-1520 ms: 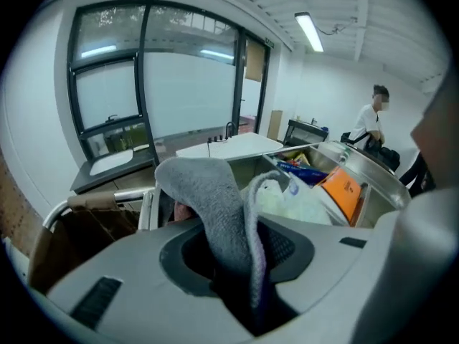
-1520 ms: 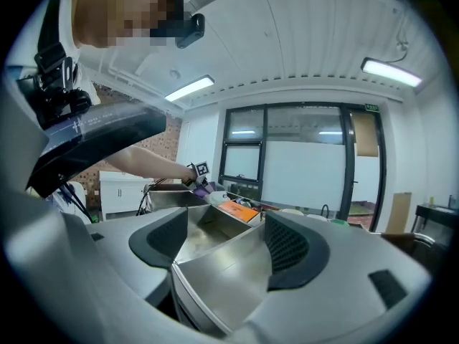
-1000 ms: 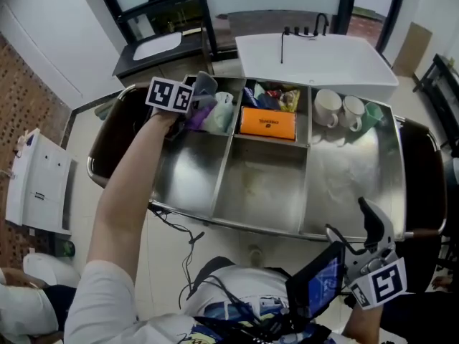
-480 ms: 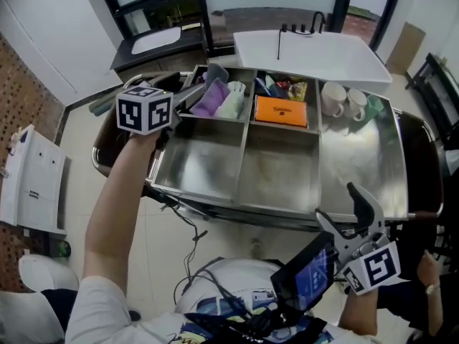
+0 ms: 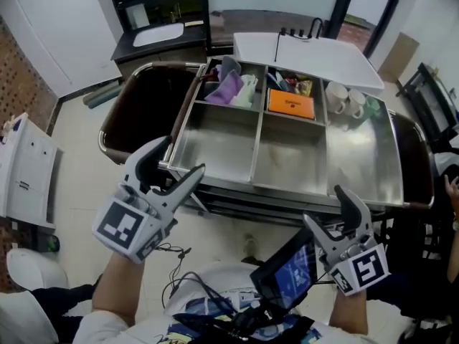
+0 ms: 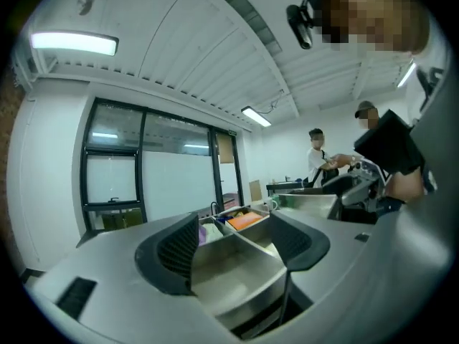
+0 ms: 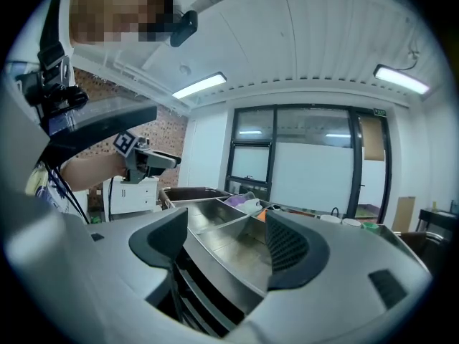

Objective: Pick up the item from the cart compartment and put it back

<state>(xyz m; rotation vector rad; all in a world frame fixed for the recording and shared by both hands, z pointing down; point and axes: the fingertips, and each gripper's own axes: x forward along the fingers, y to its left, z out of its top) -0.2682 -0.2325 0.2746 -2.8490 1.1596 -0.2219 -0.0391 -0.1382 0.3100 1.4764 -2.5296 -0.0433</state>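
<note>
Both tools hung on the near side of the stainless-steel three-compartment cart [image 5: 287,192], and neither one carried anything! The left gripper [image 5: 176,165] hovered off the cart's near left corner, just short of the rim, jaws spread and pointing toward the left compartment; its own view [image 6: 237,253] showed only the steel bins between the pads, nothing pinched. The right gripper [image 5: 331,212] sat low at the near right, also short of the rim, jaws parted and bare, and its own view [image 7: 229,246] looked across the cart's near edge through that gap. The purple crumpled soft bundle [image 5: 228,89] lay at the far end of the left compartment, touching a pale green-and-white soft bundle [image 5: 247,92] just to its right. In the middle compartment's far end rested a flat orange box [image 5: 290,104], with colourful snack packets [image 5: 295,84] behind it. The right compartment held two white ceramic mugs [image 5: 346,100] at its far end, side by side. The near halves of all three bins were bare metal. A white flat slab [image 5: 308,54] stood beyond the cart's far edge.
</note>
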